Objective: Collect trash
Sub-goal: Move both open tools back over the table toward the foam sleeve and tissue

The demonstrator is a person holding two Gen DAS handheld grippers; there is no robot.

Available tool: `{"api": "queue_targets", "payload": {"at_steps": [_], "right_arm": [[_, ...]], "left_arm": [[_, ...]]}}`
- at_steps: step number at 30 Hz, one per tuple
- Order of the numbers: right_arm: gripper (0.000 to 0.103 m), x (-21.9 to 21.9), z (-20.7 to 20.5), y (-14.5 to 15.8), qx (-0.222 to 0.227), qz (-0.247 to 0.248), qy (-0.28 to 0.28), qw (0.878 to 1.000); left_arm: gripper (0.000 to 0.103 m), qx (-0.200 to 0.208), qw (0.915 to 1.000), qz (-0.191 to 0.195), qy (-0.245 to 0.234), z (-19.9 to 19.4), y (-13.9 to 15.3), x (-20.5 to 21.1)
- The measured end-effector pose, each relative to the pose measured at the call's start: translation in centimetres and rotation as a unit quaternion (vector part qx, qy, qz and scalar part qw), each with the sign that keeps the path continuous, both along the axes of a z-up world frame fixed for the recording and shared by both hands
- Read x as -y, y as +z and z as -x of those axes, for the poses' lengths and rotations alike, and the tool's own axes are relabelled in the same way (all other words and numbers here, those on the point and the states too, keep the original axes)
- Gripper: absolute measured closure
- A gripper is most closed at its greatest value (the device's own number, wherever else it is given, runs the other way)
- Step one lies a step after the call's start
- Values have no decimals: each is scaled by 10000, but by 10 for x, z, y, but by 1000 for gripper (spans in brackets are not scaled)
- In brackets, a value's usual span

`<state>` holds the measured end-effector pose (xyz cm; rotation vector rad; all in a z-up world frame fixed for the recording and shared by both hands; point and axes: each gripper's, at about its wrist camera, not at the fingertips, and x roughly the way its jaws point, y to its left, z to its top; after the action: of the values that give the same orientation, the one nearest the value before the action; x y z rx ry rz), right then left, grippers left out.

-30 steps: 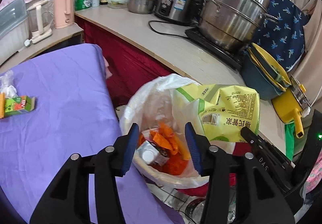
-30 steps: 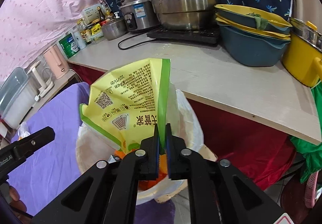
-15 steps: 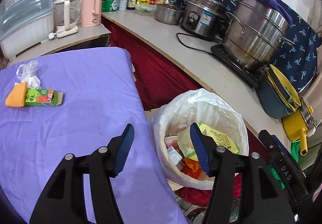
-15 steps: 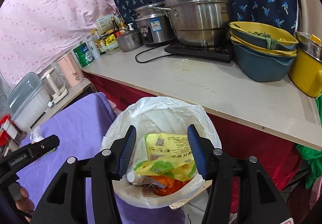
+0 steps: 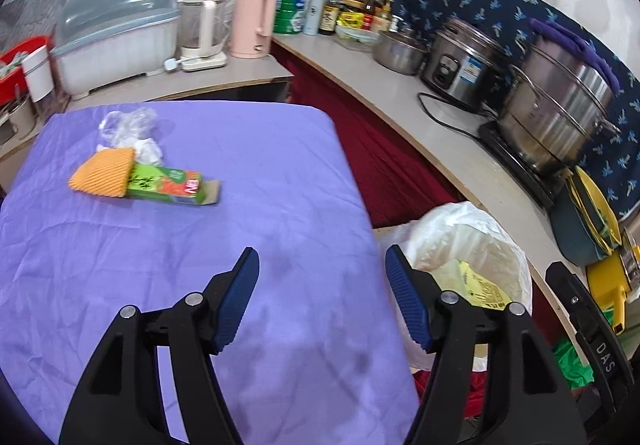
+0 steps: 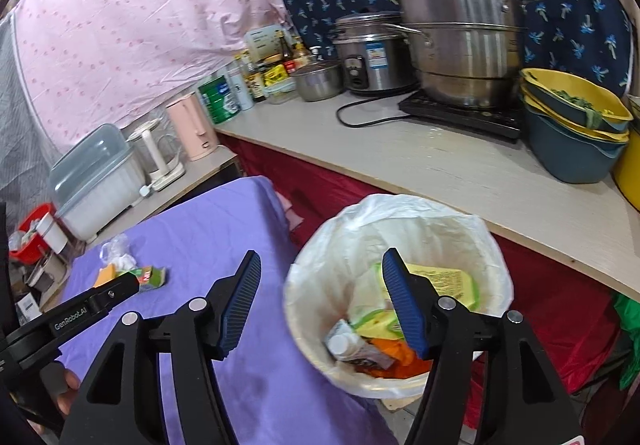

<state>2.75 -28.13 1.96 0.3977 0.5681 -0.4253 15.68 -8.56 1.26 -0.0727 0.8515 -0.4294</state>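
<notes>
Angling downward over purple table (image 5: 160, 285), left tongs (image 5: 322, 299) and right tongs (image 6: 320, 303) just spreading, released, empty

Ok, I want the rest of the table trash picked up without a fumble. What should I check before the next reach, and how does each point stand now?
1. Left gripper empty and open: ok; its jaws have just been opening, nothing between them.
2. Right gripper free: ok; jaws have just been opening, nothing between them.
3. Yellow-green bag inside the bin: ok, it lies on the other trash.
4. Trash left on the purple tablecloth: not ok; green carton, orange foam net and clear plastic wrap remain.
5. Foam net clear of the carton: not ok, it overlaps the carton's end.
6. Room left in the bin: cannot tell.
</notes>
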Motion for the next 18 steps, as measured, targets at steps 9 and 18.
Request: {"api": "queue_targets", "payload": {"at_steps": [9, 18], "right_arm": [[42, -58, -34, -4, -42, -82, 555, 9984], [42, -114, -73, -16, -210, -137, 1069, 9940]], "left_arm": [[32, -104, 9975, -58, 697, -19, -6, -72], [26, -357, 9888, -9, 1450, -42, -21, -154]]}}
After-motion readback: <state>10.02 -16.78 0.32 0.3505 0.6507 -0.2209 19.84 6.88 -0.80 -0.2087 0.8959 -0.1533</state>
